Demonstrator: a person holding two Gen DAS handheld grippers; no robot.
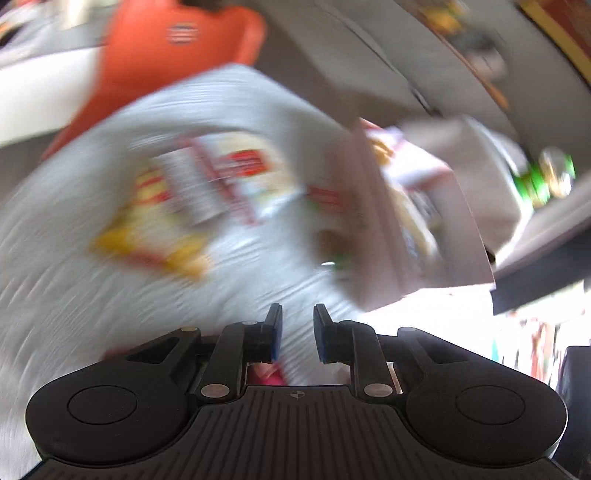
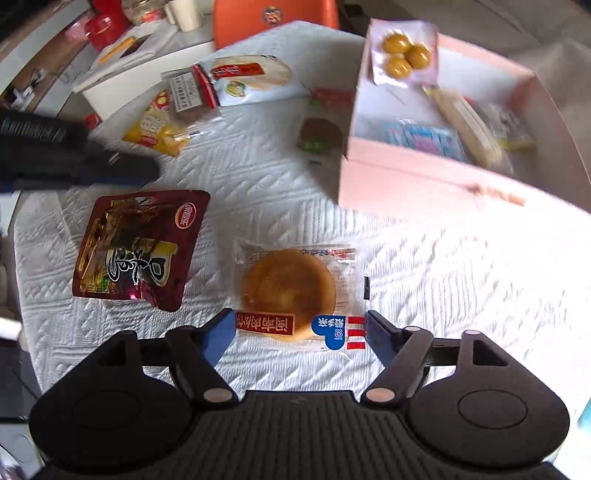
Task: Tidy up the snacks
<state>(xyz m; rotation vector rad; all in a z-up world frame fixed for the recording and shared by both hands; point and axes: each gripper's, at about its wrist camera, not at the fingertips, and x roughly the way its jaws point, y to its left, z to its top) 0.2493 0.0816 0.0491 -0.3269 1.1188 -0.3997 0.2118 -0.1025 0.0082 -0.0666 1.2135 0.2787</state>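
In the right wrist view my right gripper [image 2: 301,323] is open, its blue pads on either side of a clear packet holding a round golden pastry [image 2: 290,286] on the white cloth [image 2: 424,295]. A dark red snack pouch [image 2: 136,247] lies left of it. A pink box [image 2: 406,181] at the upper right holds several snacks, with a packet of yellow balls [image 2: 404,53] leaning on its far wall. The left wrist view is motion-blurred: my left gripper [image 1: 297,325] has its jaws a narrow gap apart with nothing between them, above the cloth [image 1: 92,295], near the box [image 1: 388,258].
More packets lie at the table's far side: a yellow one [image 2: 155,127], a white one [image 2: 251,79] and a small brown-green one [image 2: 317,134]. The left gripper's dark body [image 2: 74,158] reaches in from the left. An orange chair [image 2: 273,18] stands behind the table.
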